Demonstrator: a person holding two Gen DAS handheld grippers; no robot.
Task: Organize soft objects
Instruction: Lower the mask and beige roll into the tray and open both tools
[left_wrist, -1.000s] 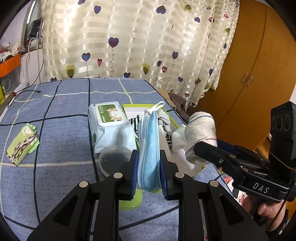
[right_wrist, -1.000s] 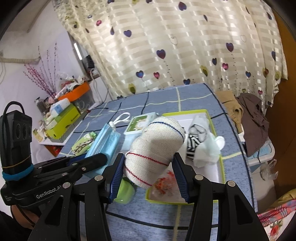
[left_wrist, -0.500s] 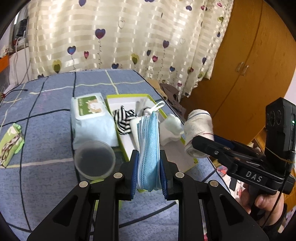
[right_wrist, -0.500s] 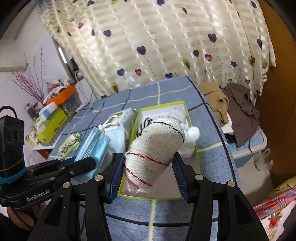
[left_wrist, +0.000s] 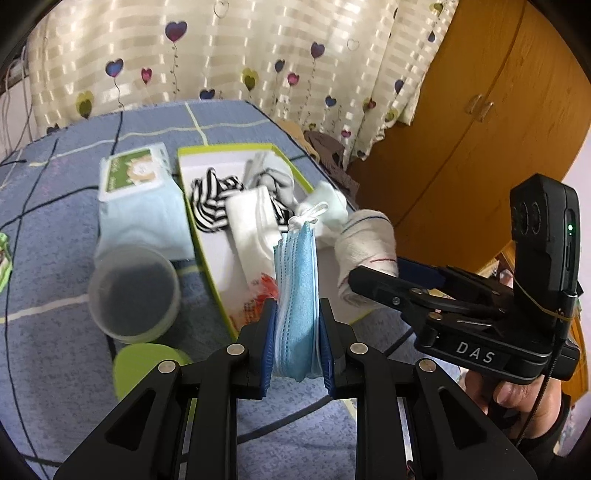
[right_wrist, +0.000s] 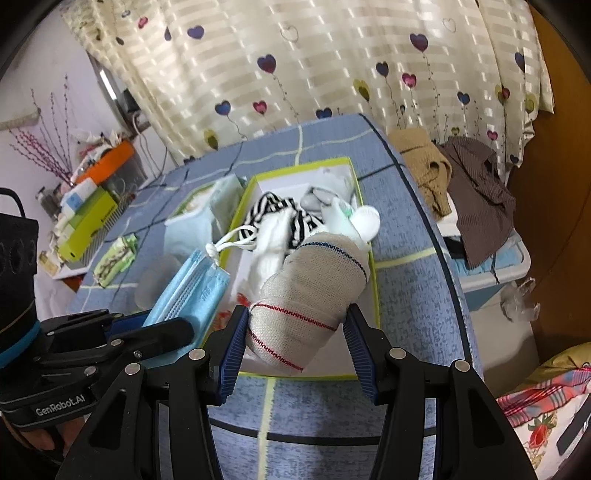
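My left gripper (left_wrist: 297, 347) is shut on a stack of blue face masks (left_wrist: 298, 295), held upright above the near end of the green-rimmed white box (left_wrist: 199, 229). My right gripper (right_wrist: 295, 343) is shut on a rolled beige bandage with red and blue stripes (right_wrist: 310, 295), held over the box's near edge (right_wrist: 373, 266). The box holds a striped black-and-white cloth (left_wrist: 210, 203), white folded cloth (left_wrist: 251, 225) and a pale sock (right_wrist: 354, 221). The masks also show in the right wrist view (right_wrist: 192, 288), and the bandage in the left wrist view (left_wrist: 365, 247).
A pack of wet wipes (left_wrist: 136, 195) lies left of the box. A clear round container (left_wrist: 135, 293) and a green lid (left_wrist: 147, 369) sit near it. A green patterned packet (right_wrist: 114, 258) lies further left. Clothes (right_wrist: 476, 195) hang off the table's right side.
Both grippers have moved forward and over the box with their loads still held. The box and wipes now sit closer and more central in both views.
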